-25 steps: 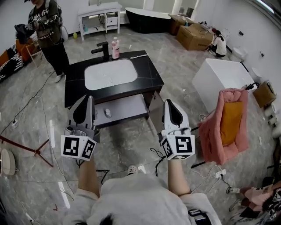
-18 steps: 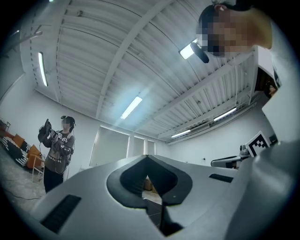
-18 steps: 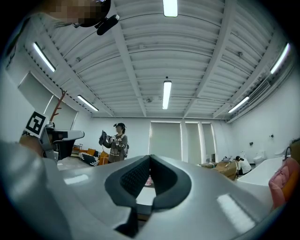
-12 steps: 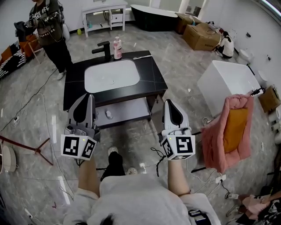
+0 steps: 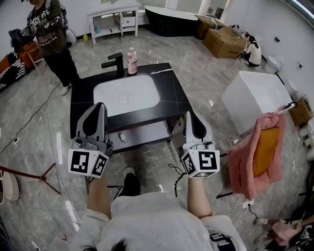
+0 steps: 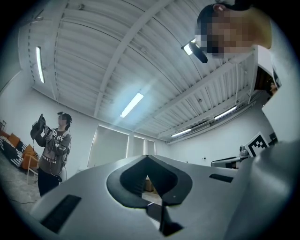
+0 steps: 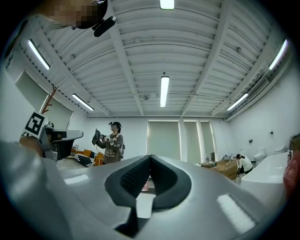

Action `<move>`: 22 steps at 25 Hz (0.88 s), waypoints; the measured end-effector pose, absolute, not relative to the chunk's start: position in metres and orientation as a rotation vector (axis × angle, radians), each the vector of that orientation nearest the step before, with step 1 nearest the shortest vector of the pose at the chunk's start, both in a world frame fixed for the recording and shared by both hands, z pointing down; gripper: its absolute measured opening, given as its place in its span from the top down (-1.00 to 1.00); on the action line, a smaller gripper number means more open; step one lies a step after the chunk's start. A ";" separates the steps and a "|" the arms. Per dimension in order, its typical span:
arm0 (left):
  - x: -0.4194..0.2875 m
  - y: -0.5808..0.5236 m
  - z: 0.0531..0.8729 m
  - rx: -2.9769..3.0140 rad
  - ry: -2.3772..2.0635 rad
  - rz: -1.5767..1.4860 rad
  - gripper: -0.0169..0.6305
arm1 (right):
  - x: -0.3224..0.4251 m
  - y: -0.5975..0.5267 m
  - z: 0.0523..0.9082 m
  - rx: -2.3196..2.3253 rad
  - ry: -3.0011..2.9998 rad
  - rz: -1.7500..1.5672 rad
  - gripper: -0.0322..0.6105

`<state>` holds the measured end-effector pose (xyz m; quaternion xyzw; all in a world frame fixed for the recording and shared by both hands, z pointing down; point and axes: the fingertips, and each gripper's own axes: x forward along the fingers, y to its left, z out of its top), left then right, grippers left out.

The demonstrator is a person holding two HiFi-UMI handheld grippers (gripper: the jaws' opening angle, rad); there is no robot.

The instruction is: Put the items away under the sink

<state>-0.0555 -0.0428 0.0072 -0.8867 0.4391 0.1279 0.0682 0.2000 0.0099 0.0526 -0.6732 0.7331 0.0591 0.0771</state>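
Note:
A black vanity top [image 5: 169, 90] with a white basin [image 5: 125, 93] stands ahead of me. At its back edge are a black faucet [image 5: 114, 62], a pink bottle [image 5: 131, 60] and a thin white item [image 5: 162, 71]. Below the top, a grey shelf [image 5: 147, 128] holds a small white object [image 5: 122, 138]. My left gripper [image 5: 99, 108] and right gripper [image 5: 189, 116] are held in front of the vanity, pointing up and forward. Both are shut with nothing between the jaws, which also meet in the left gripper view [image 6: 146, 157] and the right gripper view [image 7: 150, 157].
Another person [image 5: 46, 34] stands at the far left holding grippers. A white block [image 5: 257, 95] and a pink cloth with an orange pad [image 5: 257, 147] stand to the right. Cardboard boxes [image 5: 225, 39], a black tub [image 5: 171, 19] and a white table [image 5: 113, 14] line the back. Cables cross the floor.
I have stepped closer to the vanity, a foot now showing below. Both grippers keep the same pose and stay shut.

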 end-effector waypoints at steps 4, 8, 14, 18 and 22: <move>-0.062 -0.090 0.003 -2.686 1.298 0.372 0.94 | 0.187 -0.035 0.045 -2.017 2.188 0.187 0.87; -0.068 -0.132 0.000 -2.702 1.268 0.373 0.94 | 0.174 -0.075 0.045 -2.027 2.186 0.183 0.87; -0.085 -0.188 0.000 -2.721 1.236 0.370 0.94 | 0.154 -0.127 0.047 -2.052 2.175 0.175 0.87; -0.098 -0.221 0.000 -2.729 1.229 0.382 0.94 | 0.141 -0.154 0.048 -2.068 2.173 0.183 0.87; -0.104 -0.244 0.002 -2.740 1.207 0.386 0.94 | 0.134 -0.176 0.048 -2.084 2.164 0.191 0.87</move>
